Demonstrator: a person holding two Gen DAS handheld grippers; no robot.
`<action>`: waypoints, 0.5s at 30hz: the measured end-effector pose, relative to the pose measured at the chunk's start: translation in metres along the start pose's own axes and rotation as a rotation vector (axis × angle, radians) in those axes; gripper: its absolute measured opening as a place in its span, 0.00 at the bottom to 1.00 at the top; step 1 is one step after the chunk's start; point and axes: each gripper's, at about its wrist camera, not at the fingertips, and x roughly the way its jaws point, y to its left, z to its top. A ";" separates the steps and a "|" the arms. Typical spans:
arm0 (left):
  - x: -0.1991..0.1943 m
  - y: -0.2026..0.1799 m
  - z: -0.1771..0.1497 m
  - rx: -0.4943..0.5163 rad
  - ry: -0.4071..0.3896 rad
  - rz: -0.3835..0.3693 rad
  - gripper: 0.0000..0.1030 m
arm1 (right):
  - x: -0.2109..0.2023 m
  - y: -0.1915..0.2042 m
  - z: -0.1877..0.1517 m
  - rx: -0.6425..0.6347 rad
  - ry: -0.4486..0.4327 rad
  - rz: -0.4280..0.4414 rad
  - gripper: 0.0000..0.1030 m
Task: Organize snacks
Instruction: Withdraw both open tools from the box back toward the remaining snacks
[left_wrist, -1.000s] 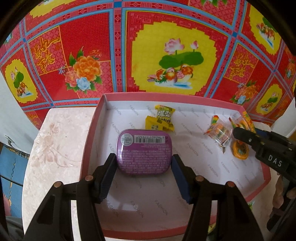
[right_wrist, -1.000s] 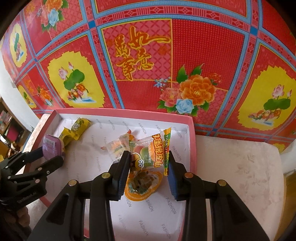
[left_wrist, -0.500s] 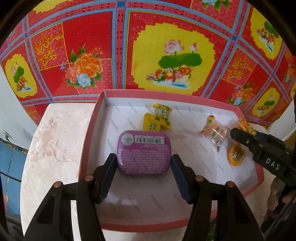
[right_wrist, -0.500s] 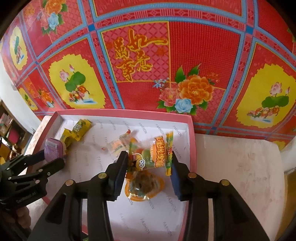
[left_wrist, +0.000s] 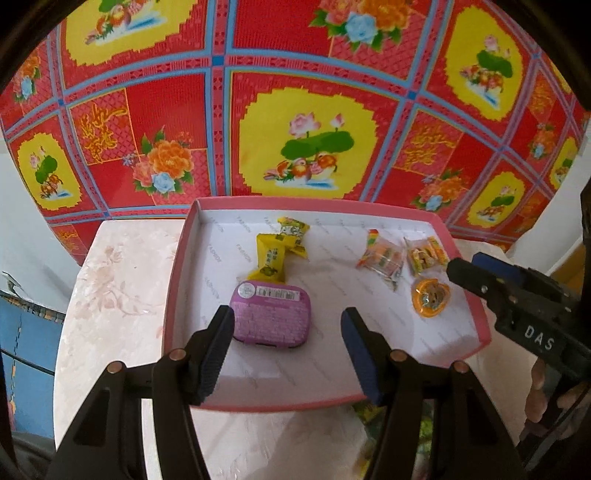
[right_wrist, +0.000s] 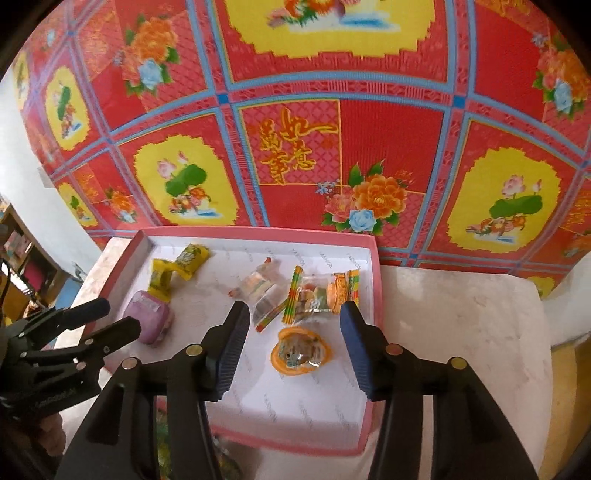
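A pink box (left_wrist: 173, 280) with a white floor holds the snacks. The purple tin (left_wrist: 271, 317) lies flat in it beside two yellow candies (left_wrist: 280, 247). My left gripper (left_wrist: 288, 347) hovers above the tin, open, its pads clear of it. At the box's right end lie a clear wrapped candy (right_wrist: 258, 288), a striped gummy packet (right_wrist: 321, 295) and a round orange jelly (right_wrist: 301, 350). My right gripper (right_wrist: 291, 343) hangs over them with its jaws opening and nothing pressed between the pads. In the right wrist view the left gripper (right_wrist: 116, 317) is near the tin (right_wrist: 147, 321).
The box stands on a pale marbled table (right_wrist: 461, 332) against a red and yellow floral cloth (left_wrist: 295, 110). More snack wrappers (left_wrist: 369, 410) peek out below the box's front edge. A hand (left_wrist: 535, 387) holds the right gripper (left_wrist: 467, 264).
Both grippers have lifted and drawn back from the box. The right jaws have spread and the gummy packet now lies free on the box floor. The tin has stayed in place.
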 end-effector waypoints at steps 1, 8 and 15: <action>-0.002 -0.001 0.000 0.000 -0.001 0.000 0.62 | -0.003 0.001 -0.002 -0.002 0.001 -0.001 0.51; -0.023 -0.012 -0.010 0.003 -0.005 -0.006 0.62 | -0.028 0.004 -0.019 0.025 0.014 0.019 0.51; -0.037 -0.020 -0.024 0.012 0.006 -0.014 0.61 | -0.049 0.006 -0.042 0.043 0.034 0.021 0.51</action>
